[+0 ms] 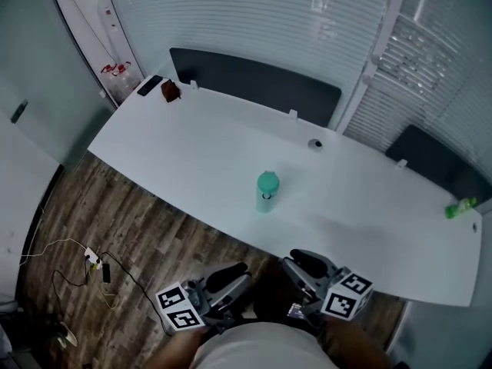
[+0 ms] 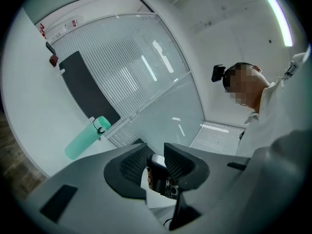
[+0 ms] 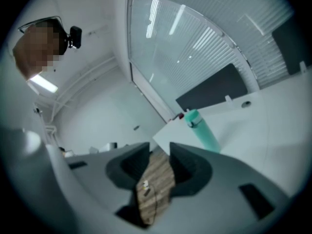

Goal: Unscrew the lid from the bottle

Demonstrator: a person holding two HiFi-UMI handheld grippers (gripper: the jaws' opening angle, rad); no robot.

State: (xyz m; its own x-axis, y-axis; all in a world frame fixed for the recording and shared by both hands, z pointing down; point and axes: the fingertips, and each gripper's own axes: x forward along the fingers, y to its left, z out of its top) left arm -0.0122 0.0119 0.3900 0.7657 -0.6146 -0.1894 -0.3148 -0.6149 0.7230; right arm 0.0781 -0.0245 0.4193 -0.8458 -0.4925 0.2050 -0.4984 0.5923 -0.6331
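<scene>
Status: unscrewing is not started.

Left hand-held gripper point(image 1: 228, 280) is held low, in front of the near edge of the white worktop point(image 1: 192, 152) and close to the body. Its jaws are set to a narrow gap. Nothing is gripped: only clutter behind is seen through the gap in the left gripper view.

Teal bottle point(image 1: 264, 200) is stood upright near the middle of the worktop, well apart from both grippers and untouched. Teal lid point(image 1: 267, 180) is seated on top, with no gap visible at the neck from the head view. A small carry loop is seen at the lid in both gripper views.

Right hand-held gripper point(image 1: 306, 266) is likewise held low at the near edge. Its jaws are narrowly parted and empty, and wood floor point(image 3: 155, 189) is seen between them.

Everything is judged outstanding:
- Both grippers are to be brought up to the bottle.
- The body is to be clamped by one gripper.
- The lid is to be gripped and turned off by the other.

The jaw gaps look too narrow for the body, so they will likely have to be widened first.
</scene>
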